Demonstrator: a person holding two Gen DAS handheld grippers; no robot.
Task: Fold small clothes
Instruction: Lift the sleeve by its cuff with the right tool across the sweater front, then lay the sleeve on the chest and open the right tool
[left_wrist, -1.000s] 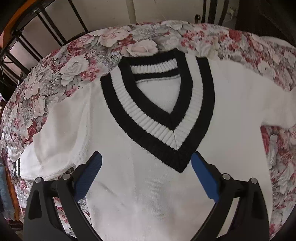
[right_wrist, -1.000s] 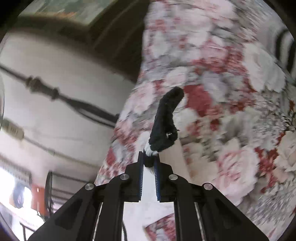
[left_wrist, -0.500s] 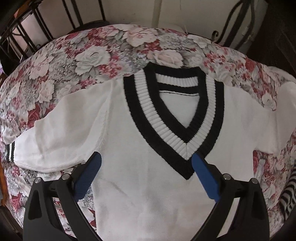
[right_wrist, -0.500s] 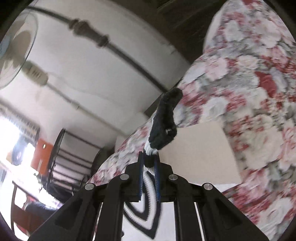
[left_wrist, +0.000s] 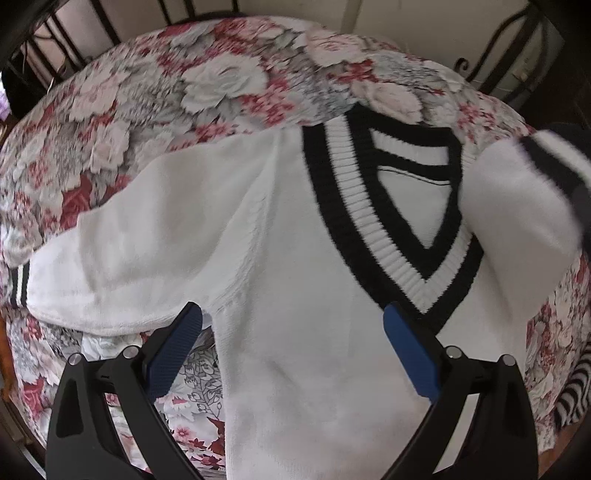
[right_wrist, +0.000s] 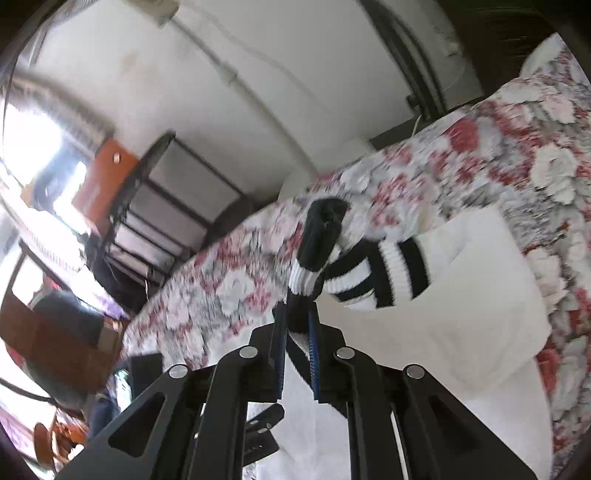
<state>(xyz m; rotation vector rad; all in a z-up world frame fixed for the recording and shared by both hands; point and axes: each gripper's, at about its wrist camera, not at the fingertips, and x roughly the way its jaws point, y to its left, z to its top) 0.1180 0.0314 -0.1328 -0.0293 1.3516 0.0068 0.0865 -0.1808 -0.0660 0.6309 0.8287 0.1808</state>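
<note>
right wrist: right gripper (right_wrist: 297, 314) clenched on striped cuff (right_wrist: 373, 273) (white sweater (left_wrist: 295, 229)); left gripper (left_wrist: 291, 325) released above it.

Daylit, motion-blurred, fisheye-warped edges, window glare

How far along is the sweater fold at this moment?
Done: the white sweater lies flat, front up, on the floral bedspread. In hand: the right gripper is shut on the striped cuff, carrying that sleeve over the body. Left: the other sleeve lies spread out, the open left gripper holds nothing, and the body is unfolded.
</note>
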